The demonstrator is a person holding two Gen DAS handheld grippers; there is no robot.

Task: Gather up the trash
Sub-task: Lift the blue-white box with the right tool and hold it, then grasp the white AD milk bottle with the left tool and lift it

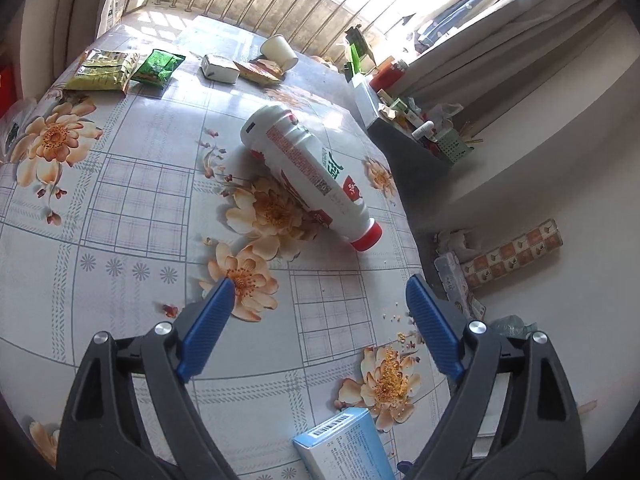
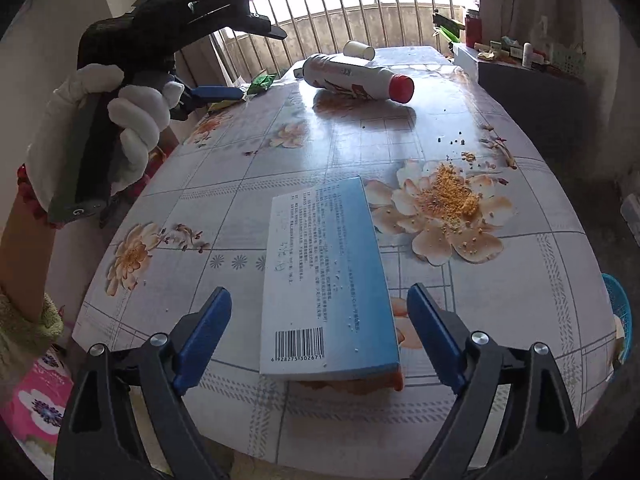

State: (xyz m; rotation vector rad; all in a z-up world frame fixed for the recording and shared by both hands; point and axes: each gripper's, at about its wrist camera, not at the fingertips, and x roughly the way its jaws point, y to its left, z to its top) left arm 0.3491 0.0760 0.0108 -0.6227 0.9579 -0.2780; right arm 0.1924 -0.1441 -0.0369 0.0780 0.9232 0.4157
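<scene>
A white bottle with a red cap [image 1: 308, 172] lies on its side on the floral tablecloth [image 1: 120, 208]; it also shows far off in the right wrist view [image 2: 352, 76]. My left gripper [image 1: 320, 288] is open and empty, above the table short of the bottle. A blue and white box [image 2: 328, 276] lies flat in front of my right gripper [image 2: 320, 296], which is open with its fingers either side of the box's near end, not touching. The box's corner shows in the left wrist view [image 1: 344, 448].
Snack bags [image 1: 124, 68], a small carton [image 1: 220, 68] and a paper cup [image 1: 280, 52] lie at the table's far end. Yellow crumbs [image 2: 452, 196] are scattered on a flower print. A cluttered side cabinet [image 1: 404, 128] stands right. A blue basket [image 2: 620, 312] sits past the right edge.
</scene>
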